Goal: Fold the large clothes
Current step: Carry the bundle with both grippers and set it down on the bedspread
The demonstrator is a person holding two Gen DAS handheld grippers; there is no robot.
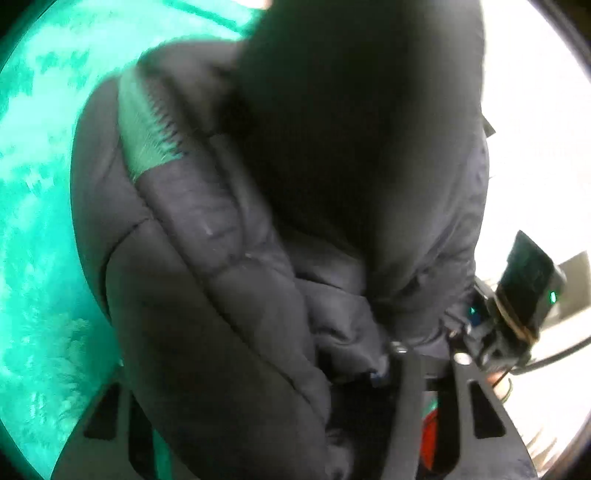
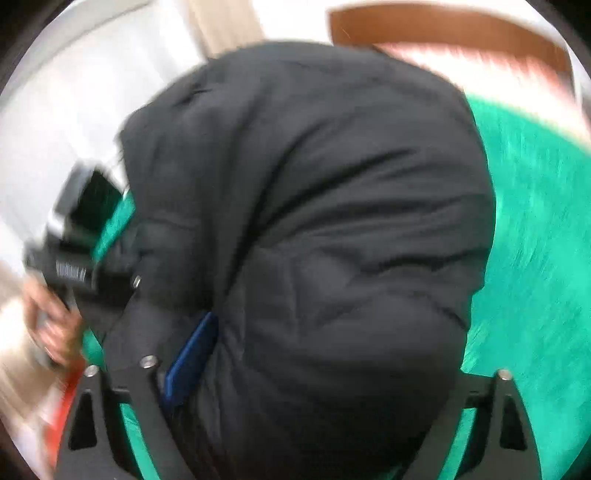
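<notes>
While your left gripper [image 1: 258, 424] looked down along its 2 fingers, a bulky black padded jacket [image 1: 280, 229] filled nearly the whole left wrist view. It lay bunched on the green cloth [image 1: 33, 206], which showed only to the left of the jacket. Padded folds of the jacket bulged between the 2 dark fingers, 1 finger [image 1: 107, 424] at the jacket's lower left and the other at its lower right. The jaws stood at a middling width, but the fabric hid the pads, so you could not tell whether they pressed on the jacket. A green strip beside the zip teeth [image 1: 147, 129] ran along the jacket's upper left fold. Your right gripper's body [image 1: 524, 295], with a small green light on it, sat just beside the jacket's right edge.

Seen from the right wrist, everything was smeared by motion. The jacket [image 2: 332, 229] again took up the middle, heaped on the green cloth [image 2: 535, 258], which showed to the jacket's right. Your right gripper [image 2: 310, 424] held its jaws wide, 1 finger [image 2: 513, 417] clear at the jacket's lower right with green cloth between it and the fabric, the other at the lower left with a blue pad [image 2: 192, 362] against the jacket's side. The jacket swelled between them, without both pads pressing it. Left of the jacket, your left gripper's dark body [image 2: 74, 251] and a blurred hand [image 2: 51, 328] showed. A brown edge [image 2: 443, 33] lay beyond the jacket, at the top.
</notes>
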